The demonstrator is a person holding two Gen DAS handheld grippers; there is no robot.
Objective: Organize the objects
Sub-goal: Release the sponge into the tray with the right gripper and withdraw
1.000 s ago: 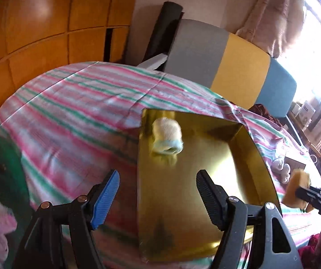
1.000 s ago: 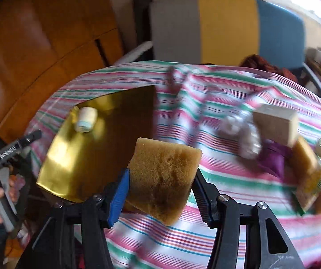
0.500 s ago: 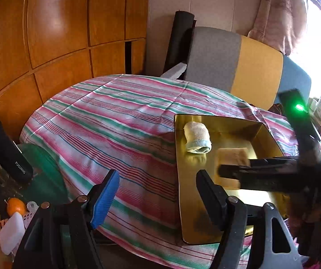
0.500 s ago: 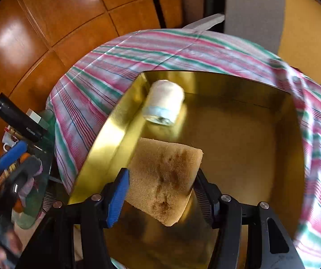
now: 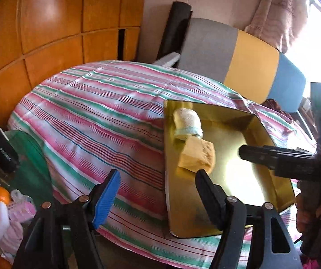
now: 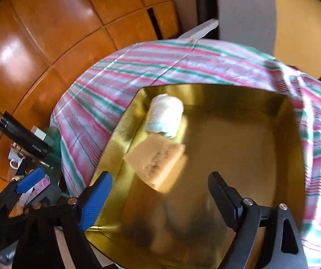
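Observation:
A gold tray (image 5: pixel 238 192) (image 6: pixel 238 148) lies on the striped tablecloth. In it a yellow sponge (image 5: pixel 197 155) (image 6: pixel 158 159) rests by the left wall, next to a rolled white cloth (image 5: pixel 188 123) (image 6: pixel 165 118). My right gripper (image 6: pixel 158 198) is open and empty just above the tray, a little behind the sponge; it also shows in the left wrist view (image 5: pixel 272 159). My left gripper (image 5: pixel 157 189) is open and empty, over the tray's near left edge.
The striped tablecloth (image 5: pixel 97 112) covers a round table. A grey, yellow and blue chair back (image 5: pixel 238 60) stands behind it. A black bottle (image 6: pixel 24 137) and small clutter (image 5: pixel 1 210) sit low at the left, by wooden wall panels.
My right gripper has opened and let go of the sponge, which now lies in the tray beside the rolled cloth. The right gripper has drawn back slightly.

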